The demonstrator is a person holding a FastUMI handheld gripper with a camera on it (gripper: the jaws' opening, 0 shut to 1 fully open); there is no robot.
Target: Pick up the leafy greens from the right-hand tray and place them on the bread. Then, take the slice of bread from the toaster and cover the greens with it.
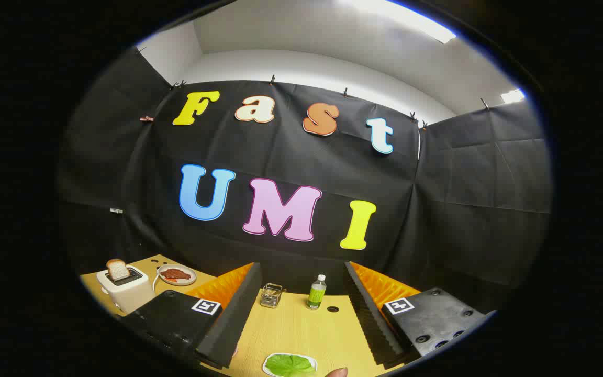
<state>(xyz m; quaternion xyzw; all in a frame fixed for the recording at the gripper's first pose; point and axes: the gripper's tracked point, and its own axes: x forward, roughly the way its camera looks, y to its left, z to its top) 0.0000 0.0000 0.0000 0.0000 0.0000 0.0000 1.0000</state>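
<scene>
My gripper [301, 319] is open, its two ribbed black fingers [231, 324] spread wide above the wooden table [301, 327] with nothing between them. A white tray with leafy greens [288, 364] lies on the table low between the fingers, close under the gripper. To the left, beyond the left finger, a white toaster [123, 288] holds an upright slice of bread [118, 269]. Next to the toaster sits a round plate [177, 275] with something reddish-brown on it; I cannot tell whether it is bread.
A small clear glass container [270, 295] and a green-labelled bottle [316, 292] stand at the back of the table, ahead of the fingers. A fingertip [337, 372] of a person shows beside the greens tray. A hole [333, 309] in the table lies by the bottle.
</scene>
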